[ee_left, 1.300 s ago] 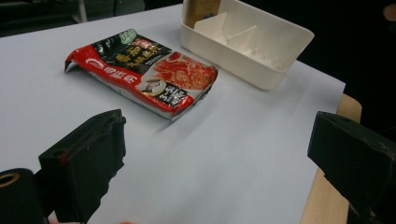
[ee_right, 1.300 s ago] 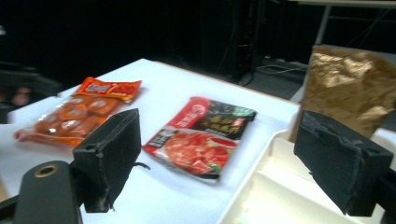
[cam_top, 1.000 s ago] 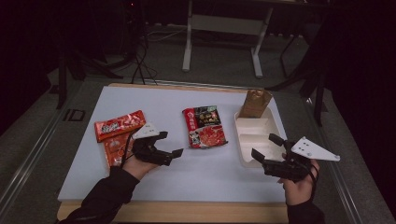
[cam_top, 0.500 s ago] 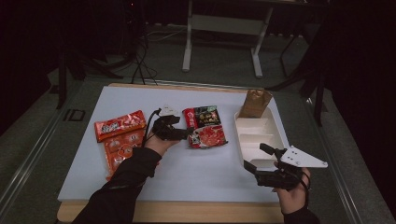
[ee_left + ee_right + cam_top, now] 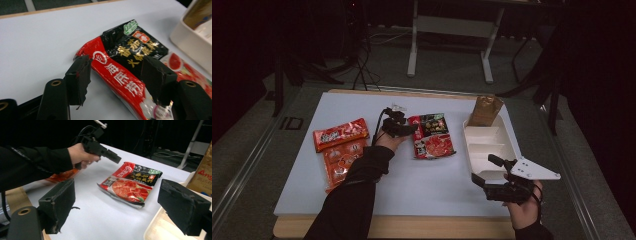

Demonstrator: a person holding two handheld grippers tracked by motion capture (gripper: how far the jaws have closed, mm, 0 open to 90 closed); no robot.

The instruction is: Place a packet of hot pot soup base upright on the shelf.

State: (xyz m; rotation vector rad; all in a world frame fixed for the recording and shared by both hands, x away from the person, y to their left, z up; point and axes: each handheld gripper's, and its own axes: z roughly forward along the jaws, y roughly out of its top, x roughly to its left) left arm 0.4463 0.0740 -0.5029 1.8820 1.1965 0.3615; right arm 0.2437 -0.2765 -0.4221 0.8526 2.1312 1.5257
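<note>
nearest to us, at about five o'clock on the bench [image 5: 422,195], we see the right hand-held gripper [image 5: 488,171] in a hand just off the near end of the white compartment tray [image 5: 508,145]. its jaws stand well apart with nothing between them; in the right gripper view they frame the scene from either side, one low at seven o'clock, the other at four o'clock over the tray's rim.

farther in, near the middle of the bench, we find the red-and-black noodle packet [image 5: 432,135] lying flat, its black end toward twelve o'clock and its red picture end toward six. the left hand-held gripper [image 5: 408,127] sits at the packet's ten o'clock corner, carried by a hand in a dark sleeve [image 5: 357,190] that reaches up from six o'clock. in the left gripper view we see the packet's [image 5: 125,72] red corner between the two jaws; the jaws have just been closing, yet they are still apart, and we cannot tell that either pad presses on the wrapper.

at nine o'clock from the packet, well apart from it, lie two orange-red snack bags [image 5: 341,134], one behind the other, the nearer one partly under the sleeve.

farthest off, at about one o'clock, a brown paper bag [image 5: 484,110] stands upright, touching the far end of the tray. beyond the bench edge we see a white stand frame [image 5: 449,25] on the dark floor.
</note>
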